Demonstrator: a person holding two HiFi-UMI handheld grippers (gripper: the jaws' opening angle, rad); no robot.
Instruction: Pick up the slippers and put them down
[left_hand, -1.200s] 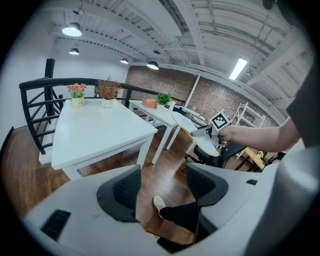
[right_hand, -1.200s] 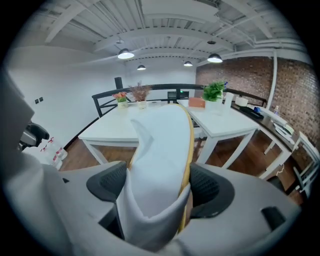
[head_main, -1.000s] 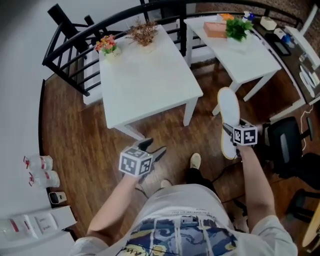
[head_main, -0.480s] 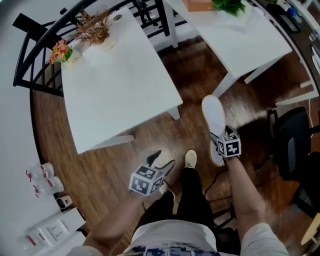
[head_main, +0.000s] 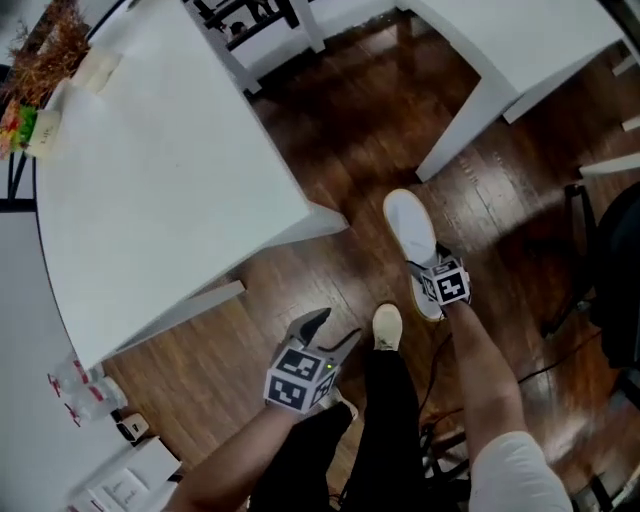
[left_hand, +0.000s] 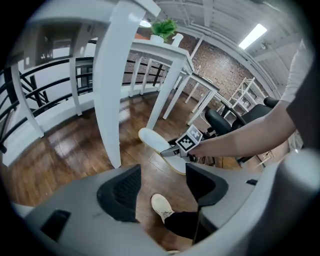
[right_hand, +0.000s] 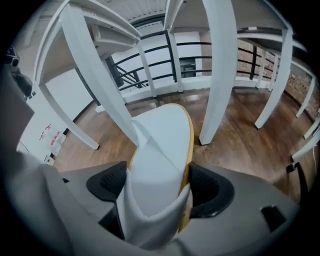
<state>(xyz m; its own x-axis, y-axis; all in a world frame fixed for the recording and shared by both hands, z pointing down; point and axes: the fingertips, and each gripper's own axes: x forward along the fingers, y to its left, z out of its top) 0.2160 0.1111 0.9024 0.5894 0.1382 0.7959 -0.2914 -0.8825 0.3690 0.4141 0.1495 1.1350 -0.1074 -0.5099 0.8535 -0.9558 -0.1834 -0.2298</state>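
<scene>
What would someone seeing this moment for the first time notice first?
The white slipper stands out most: the right gripper is shut on one end of it and holds it out over the dark wood floor. The left gripper is open and empty, just left of the person's shoe. A big white table fills the upper left of the head view.

Dark wood-plank floor (head_main: 340, 150). White bench (head_main: 150, 180) stands on it at left, with dried flowers (head_main: 45, 50) at the bench's far left corner. Second bench's leg (head_main: 470, 110) upper right. Small bottles (head_main: 75, 385) at floor's left edge. Person's beige shoe (head_main: 387, 327) planted mid-floor.
</scene>
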